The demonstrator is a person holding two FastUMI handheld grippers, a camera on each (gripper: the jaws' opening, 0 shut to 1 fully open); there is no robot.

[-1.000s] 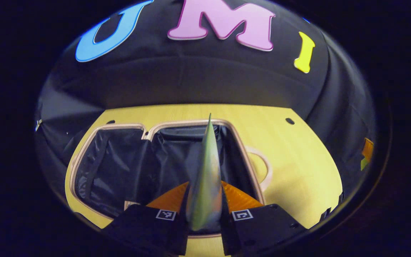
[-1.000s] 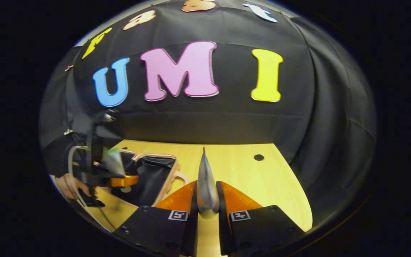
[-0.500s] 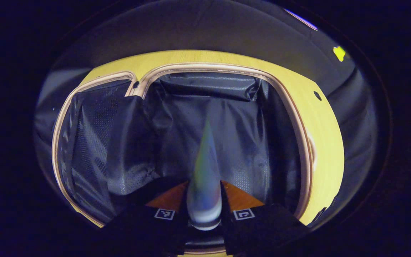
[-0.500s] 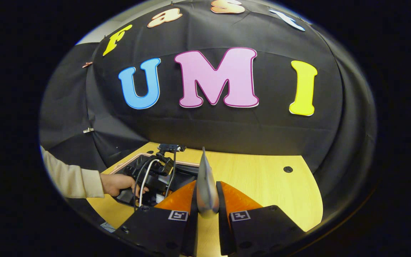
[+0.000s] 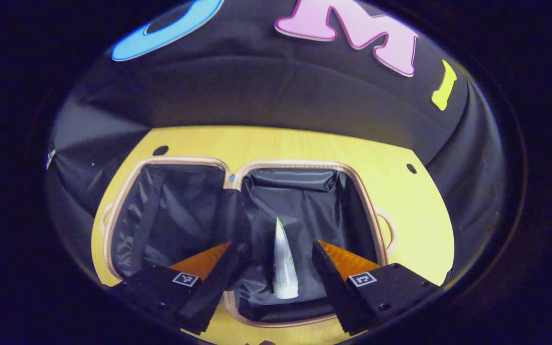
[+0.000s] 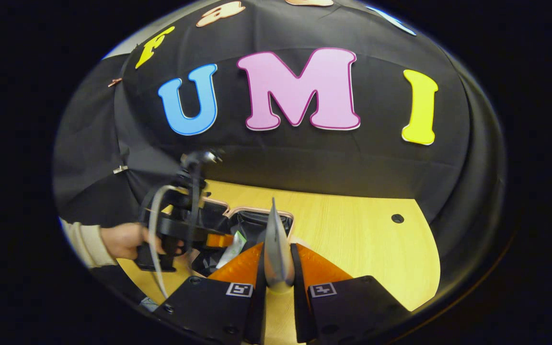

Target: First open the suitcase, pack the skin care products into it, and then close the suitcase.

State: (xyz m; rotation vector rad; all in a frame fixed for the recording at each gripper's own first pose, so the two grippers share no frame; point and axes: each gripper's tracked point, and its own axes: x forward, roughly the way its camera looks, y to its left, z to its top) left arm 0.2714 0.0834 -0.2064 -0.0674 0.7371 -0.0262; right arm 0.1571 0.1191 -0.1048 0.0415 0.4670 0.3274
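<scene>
The suitcase [image 5: 237, 178] lies open and flat on the wooden table, both halves lined in black with a tan rim. A white and green tube [image 5: 283, 263] rests in its right half. My left gripper [image 5: 273, 251] hangs open above that tube, one finger on each side, not touching it. In the right gripper view, my right gripper [image 6: 277, 258] is shut on a silver-grey tube [image 6: 276, 249] standing upright between the fingers. Farther left there, the left gripper [image 6: 218, 239] and the hand [image 6: 122, 239] holding it hover over the suitcase [image 6: 257, 218], with the white tube [image 6: 233, 247] below.
The yellow wooden table [image 5: 415, 225] runs to the right of the suitcase, with small dark holes [image 5: 411, 168] near its back corners. Black cloth walls close in the back and sides. A tan handle [image 5: 388, 230] sticks out on the suitcase's right side.
My left gripper dipped into the suitcase, opened and let go of the white and green tube, then rose. The right gripper kept its silver tube and barely moved.
</scene>
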